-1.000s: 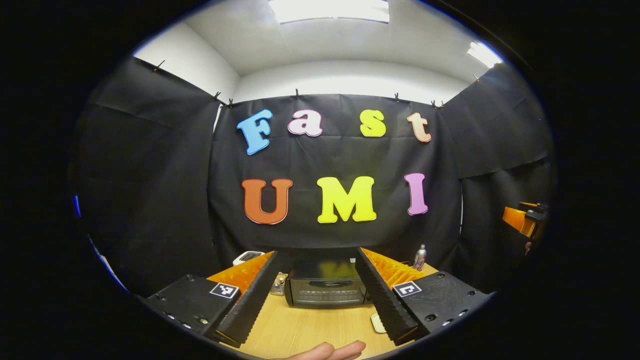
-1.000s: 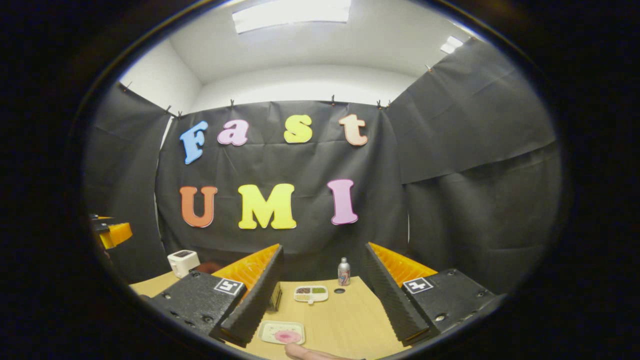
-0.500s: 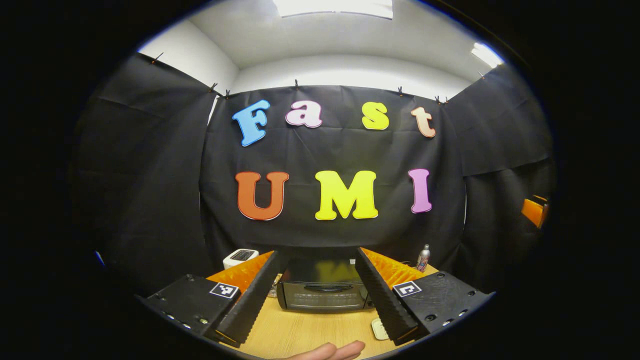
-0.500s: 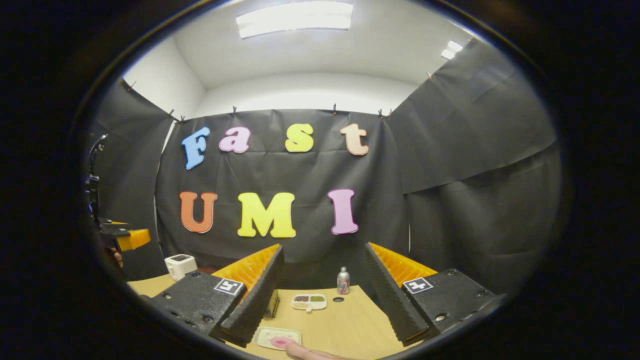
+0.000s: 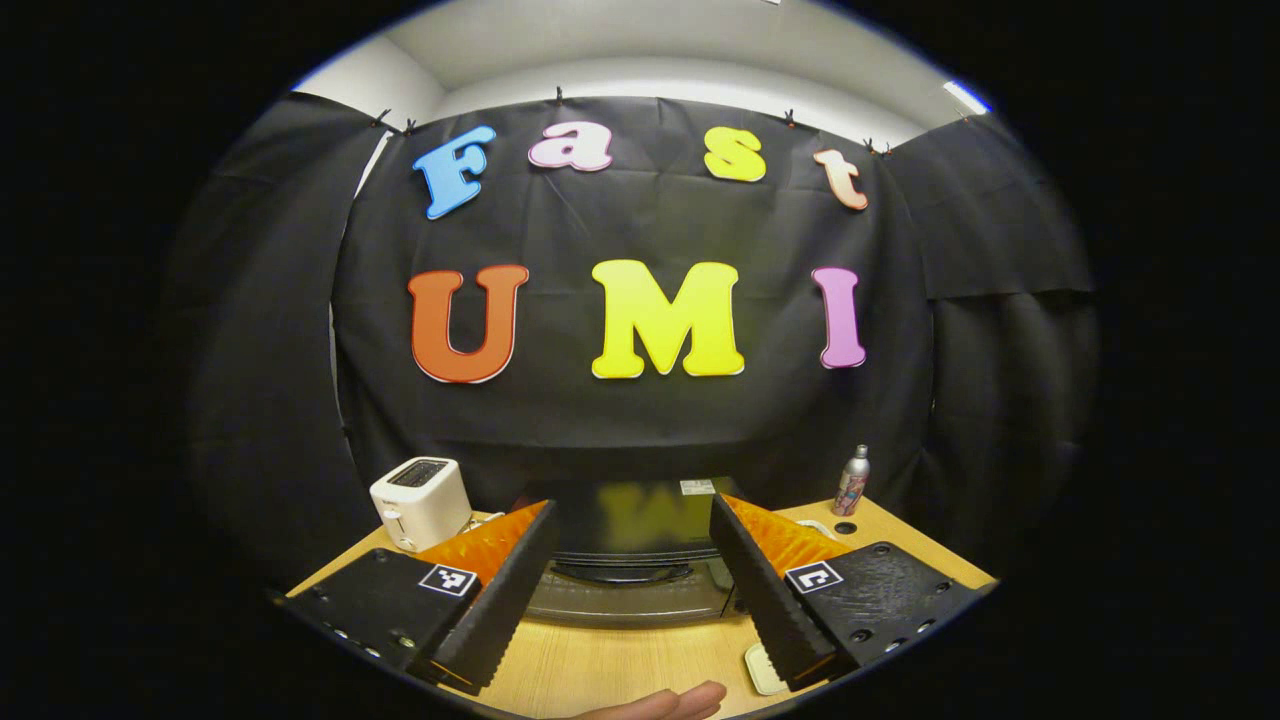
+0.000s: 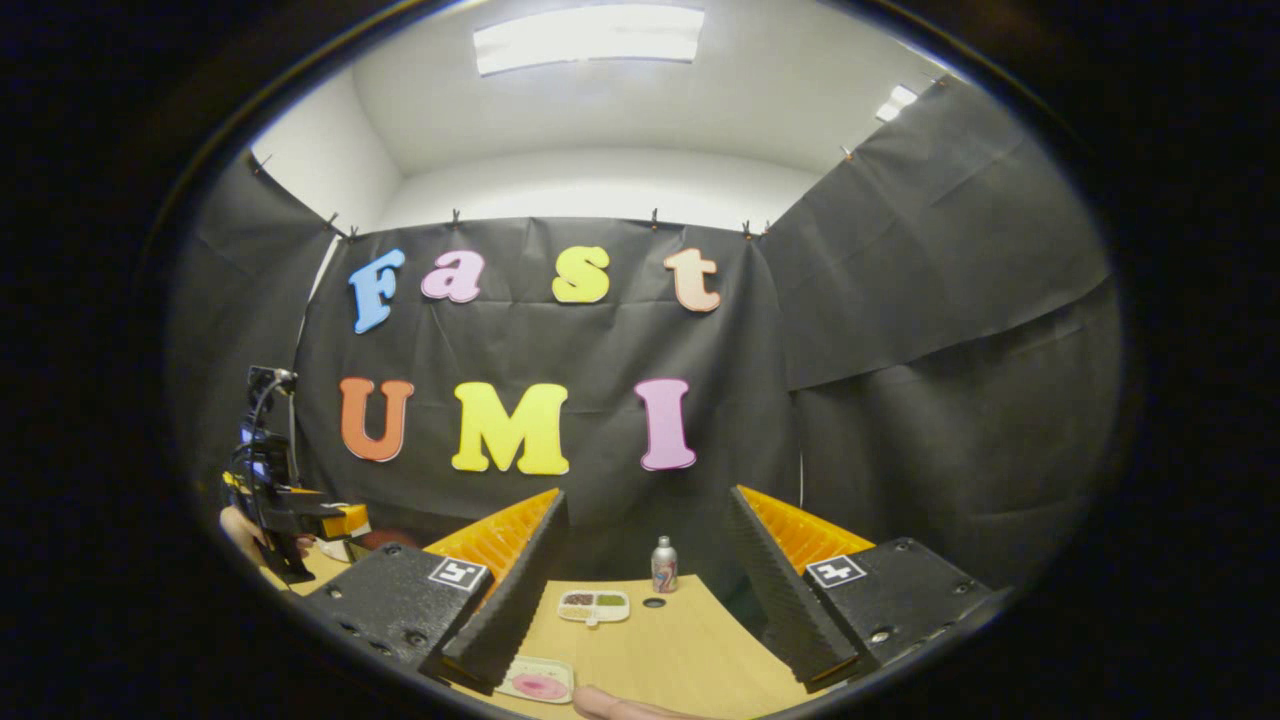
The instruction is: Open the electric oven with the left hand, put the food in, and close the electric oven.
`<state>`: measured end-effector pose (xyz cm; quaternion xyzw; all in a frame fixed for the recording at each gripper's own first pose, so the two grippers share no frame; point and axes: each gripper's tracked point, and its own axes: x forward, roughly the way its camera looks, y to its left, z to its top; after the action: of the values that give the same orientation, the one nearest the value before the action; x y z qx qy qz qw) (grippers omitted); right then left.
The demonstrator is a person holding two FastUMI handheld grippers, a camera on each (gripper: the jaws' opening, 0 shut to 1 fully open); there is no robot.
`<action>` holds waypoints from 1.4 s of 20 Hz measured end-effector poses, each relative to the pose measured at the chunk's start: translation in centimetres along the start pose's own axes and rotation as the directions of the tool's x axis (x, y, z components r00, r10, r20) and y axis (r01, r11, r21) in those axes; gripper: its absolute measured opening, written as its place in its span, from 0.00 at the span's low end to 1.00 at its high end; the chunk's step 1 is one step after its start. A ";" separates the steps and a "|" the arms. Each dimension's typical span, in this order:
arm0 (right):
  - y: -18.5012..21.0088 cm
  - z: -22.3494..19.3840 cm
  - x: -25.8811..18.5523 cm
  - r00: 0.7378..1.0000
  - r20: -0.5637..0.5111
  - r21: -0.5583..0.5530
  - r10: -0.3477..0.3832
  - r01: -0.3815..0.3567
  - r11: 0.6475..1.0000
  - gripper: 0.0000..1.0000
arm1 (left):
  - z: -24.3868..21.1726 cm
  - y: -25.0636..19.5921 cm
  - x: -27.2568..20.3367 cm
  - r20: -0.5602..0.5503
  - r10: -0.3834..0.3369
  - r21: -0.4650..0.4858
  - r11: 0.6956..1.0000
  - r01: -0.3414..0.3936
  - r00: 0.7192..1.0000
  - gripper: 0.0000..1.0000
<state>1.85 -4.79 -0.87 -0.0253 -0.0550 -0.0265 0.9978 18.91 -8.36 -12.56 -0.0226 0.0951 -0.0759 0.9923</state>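
The electric oven [image 5: 630, 570] sits just ahead, framed between the spread fingers of the left gripper [image 5: 628, 590], untouched; the right gripper [image 6: 640, 590] gapes empty above the food plate [image 6: 538, 683].

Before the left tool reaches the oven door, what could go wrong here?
The left tool is open and lined up with the oven door handle, but not on it yet; a low approach may hit the door glass. The toaster stands close on one side. The food plate lies near the table edge, easy to knock.
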 end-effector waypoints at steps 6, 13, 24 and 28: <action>-0.9 -2.7 1.4 0.999 -0.053 0.004 -0.002 0.003 1.000 0.97 | -6.3 0.8 6.1 -0.179 0.033 -0.001 0.999 -0.034 0.983 0.97; -1.4 -4.2 1.6 0.997 -0.074 0.017 -0.005 0.006 1.000 0.96 | -9.5 0.0 7.9 -0.292 -0.022 -0.025 1.000 0.015 0.956 0.95; -0.9 -4.2 0.1 0.996 -0.084 0.011 0.017 -0.016 1.000 0.96 | -10.8 0.5 7.8 -0.426 0.021 0.013 1.000 -0.017 0.904 0.96; -0.5 -4.2 -0.6 0.995 -0.093 0.003 0.028 -0.028 1.000 1.00 | -10.8 0.4 8.3 -0.441 0.030 0.029 0.999 -0.018 0.897 0.96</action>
<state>1.69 -5.50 -5.10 -0.0241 -0.0079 -0.0137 0.9996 24.98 -9.58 -24.68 0.0085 0.3168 -0.0680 0.9460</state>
